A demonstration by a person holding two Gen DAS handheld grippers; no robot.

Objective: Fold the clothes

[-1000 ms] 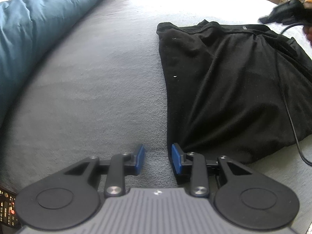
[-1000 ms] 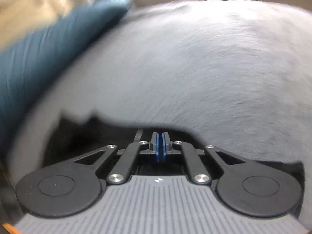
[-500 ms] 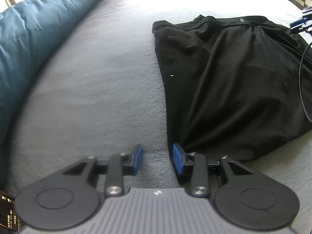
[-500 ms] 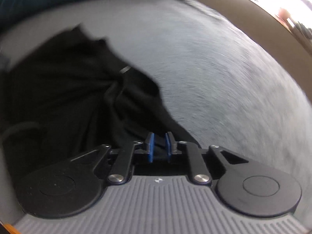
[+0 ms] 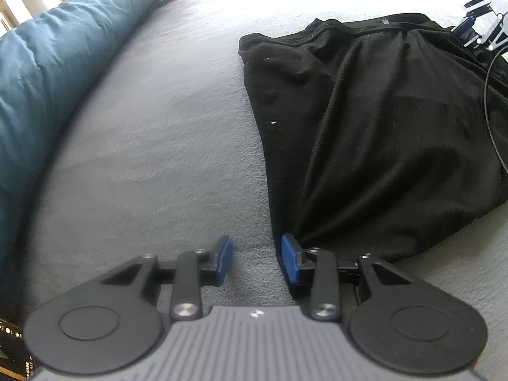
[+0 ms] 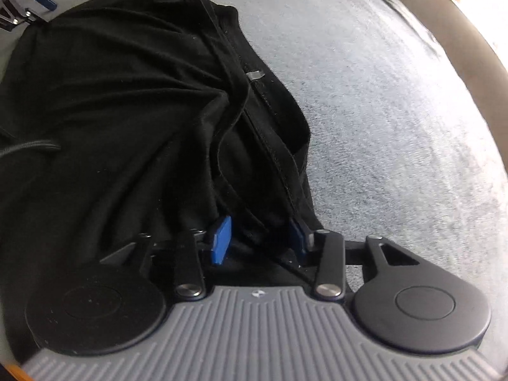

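A black garment [image 5: 374, 120] lies rumpled on a grey bedcover [image 5: 165, 133], spread out flat with folds fanning from its near corner, its seamed hem running along the far side. The left gripper [image 5: 255, 258] sits low over the bedcover with its jaws apart; only bare grey fabric shows in the gap between the blue pads [image 5: 223, 258], while the right-hand finger rests against the garment's near corner, where the cloth gathers to a point. From the right wrist view the same black garment [image 6: 120, 101] fills the left half of the picture, its hem with a small grey tag [image 6: 255, 74] running toward the right gripper [image 6: 258, 238]. That gripper's jaws also stand wide apart, straddling a bunched ridge of the cloth's edge, with one blue pad on each side of it and not pressed together on it. A dark cable [image 5: 490, 111] trails across the garment at the right. A teal pillow or duvet [image 5: 54, 63] lies along the left edge of the bed, well apart from the garment. The right gripper [image 5: 479, 28] shows in the left wrist view at the garment's far right corner
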